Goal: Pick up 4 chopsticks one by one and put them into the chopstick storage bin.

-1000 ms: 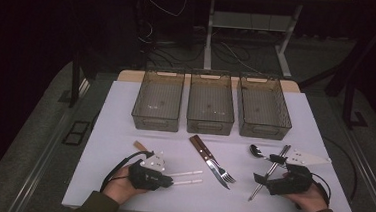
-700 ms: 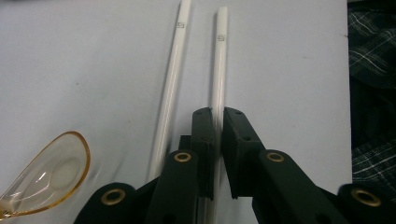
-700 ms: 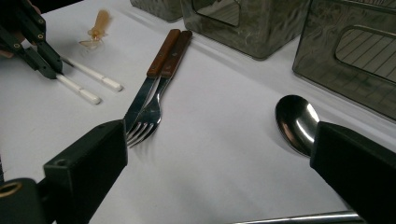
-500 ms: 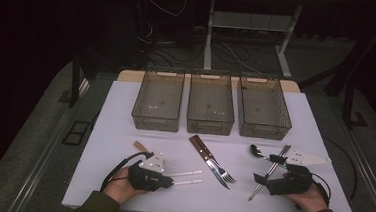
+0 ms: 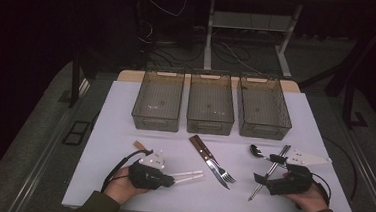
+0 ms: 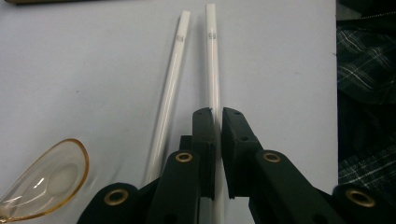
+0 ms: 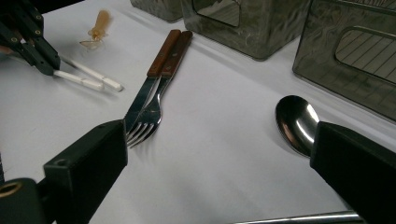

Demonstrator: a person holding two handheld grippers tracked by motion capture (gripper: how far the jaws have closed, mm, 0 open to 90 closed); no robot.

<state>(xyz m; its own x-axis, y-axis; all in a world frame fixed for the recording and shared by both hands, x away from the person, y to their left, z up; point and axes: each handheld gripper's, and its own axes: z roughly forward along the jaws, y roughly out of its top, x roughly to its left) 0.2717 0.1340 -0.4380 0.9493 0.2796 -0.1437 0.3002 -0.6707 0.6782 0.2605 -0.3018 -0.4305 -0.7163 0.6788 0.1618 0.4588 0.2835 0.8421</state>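
My left gripper rests at the front left of the white table, shut on a white chopstick. A second white chopstick lies loose just beside it. In the left gripper view the jaws of my left gripper pinch the stick lengthwise. My right gripper sits at the front right, open wide over a pair of metal chopsticks. In the right gripper view nothing lies between the tips of my right gripper; a steel spoon is by the right jaw and a fork by the left.
Three smoky plastic bins stand in a row at the back. A wooden-handled knife and the fork lie mid-table. An amber plastic spoon lies near my left gripper. A plaid sleeve is alongside.
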